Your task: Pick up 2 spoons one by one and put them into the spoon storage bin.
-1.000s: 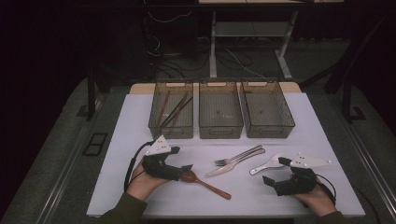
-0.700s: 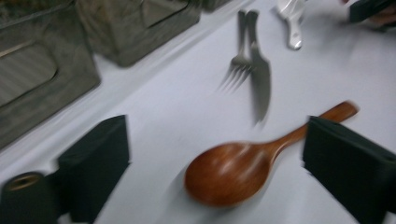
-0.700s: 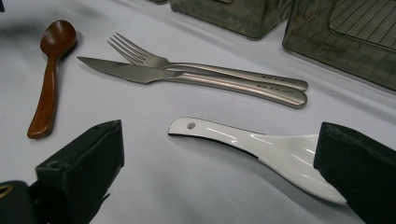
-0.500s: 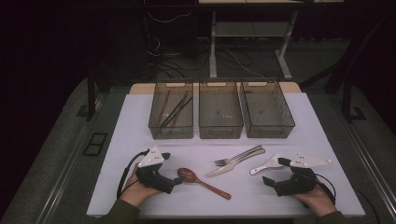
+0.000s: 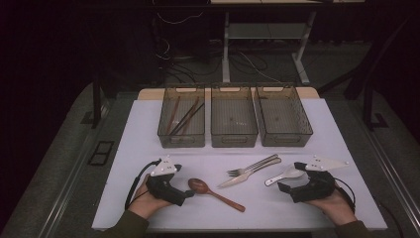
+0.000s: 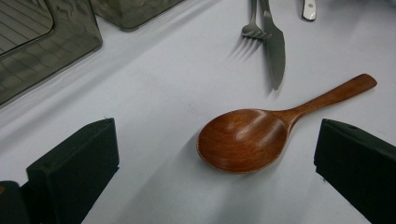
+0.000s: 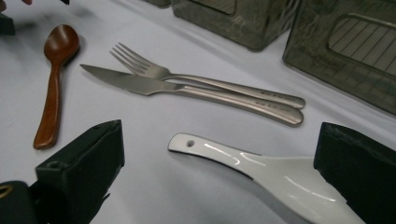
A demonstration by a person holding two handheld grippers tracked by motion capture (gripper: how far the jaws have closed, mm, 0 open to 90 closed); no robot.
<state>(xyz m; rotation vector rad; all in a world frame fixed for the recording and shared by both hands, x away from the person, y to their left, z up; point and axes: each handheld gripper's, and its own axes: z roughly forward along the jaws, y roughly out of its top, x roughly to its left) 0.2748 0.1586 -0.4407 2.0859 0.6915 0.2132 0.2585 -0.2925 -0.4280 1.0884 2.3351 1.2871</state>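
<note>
A brown wooden spoon [image 5: 213, 193] lies on the white table, bowl to the left. My left gripper [image 5: 184, 194] sits low just left of that bowl, open. Its jaws have just been opening. In the left gripper view the spoon [image 6: 243, 140] rests on the table ahead of and between the two black jaws of my left gripper [image 6: 212, 184], touching neither. My right gripper [image 5: 285, 186] is open at the right, beside a white ceramic spoon [image 5: 285, 174]. In the right gripper view this white spoon [image 7: 280, 172] lies between the spread jaws of my right gripper [image 7: 219, 177].
A steel fork [image 5: 255, 165] and knife [image 5: 245, 176] lie side by side mid-table. Three dark see-through bins stand behind: the left one [image 5: 166, 134] holds chopsticks, the middle [image 5: 234, 136] and right [image 5: 309, 129] look bare. The table's front edge is close to both hands.
My left gripper has drawn back from over the wooden spoon's bowl, toward the near left and lower. The spoon lies where it was. The right gripper has not moved.
</note>
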